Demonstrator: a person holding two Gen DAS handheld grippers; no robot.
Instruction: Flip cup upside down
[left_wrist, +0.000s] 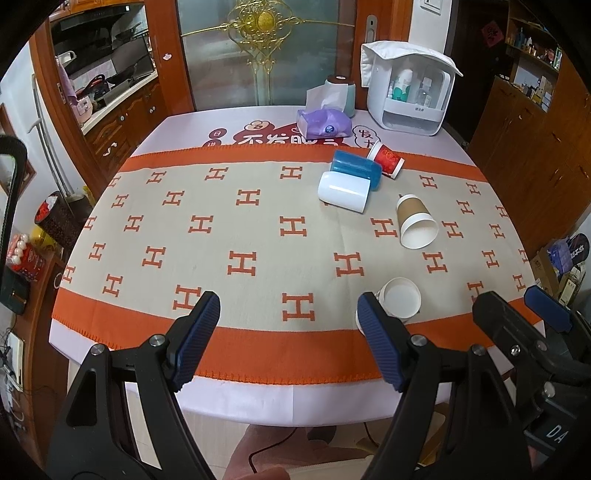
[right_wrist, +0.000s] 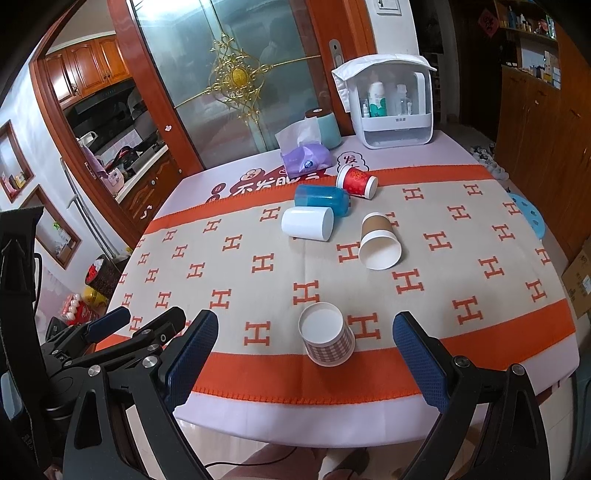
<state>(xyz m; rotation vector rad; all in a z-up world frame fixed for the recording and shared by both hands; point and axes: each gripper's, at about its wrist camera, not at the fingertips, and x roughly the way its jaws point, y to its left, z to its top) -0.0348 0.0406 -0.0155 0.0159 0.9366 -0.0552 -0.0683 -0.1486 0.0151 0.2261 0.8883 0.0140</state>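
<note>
A checkered paper cup (right_wrist: 328, 336) stands near the table's front edge with a flat white end facing up; it also shows in the left wrist view (left_wrist: 399, 298), partly behind my finger. A brown paper cup (right_wrist: 378, 242) (left_wrist: 415, 221), a white cup (right_wrist: 308, 222) (left_wrist: 344, 191), a blue cup (right_wrist: 321, 198) (left_wrist: 356, 169) and a red cup (right_wrist: 356, 181) (left_wrist: 386, 159) lie on their sides further back. My right gripper (right_wrist: 306, 354) is open, its fingers either side of the checkered cup, short of it. My left gripper (left_wrist: 286, 338) is open and empty, left of that cup.
An orange and beige cloth (left_wrist: 221, 229) covers the table. A purple tissue pack (left_wrist: 324, 123), a teal canister (left_wrist: 341, 92) and a white storage box (left_wrist: 410, 92) stand at the back. A blue stool (right_wrist: 528, 218) is at the right. Wooden cabinets flank the table.
</note>
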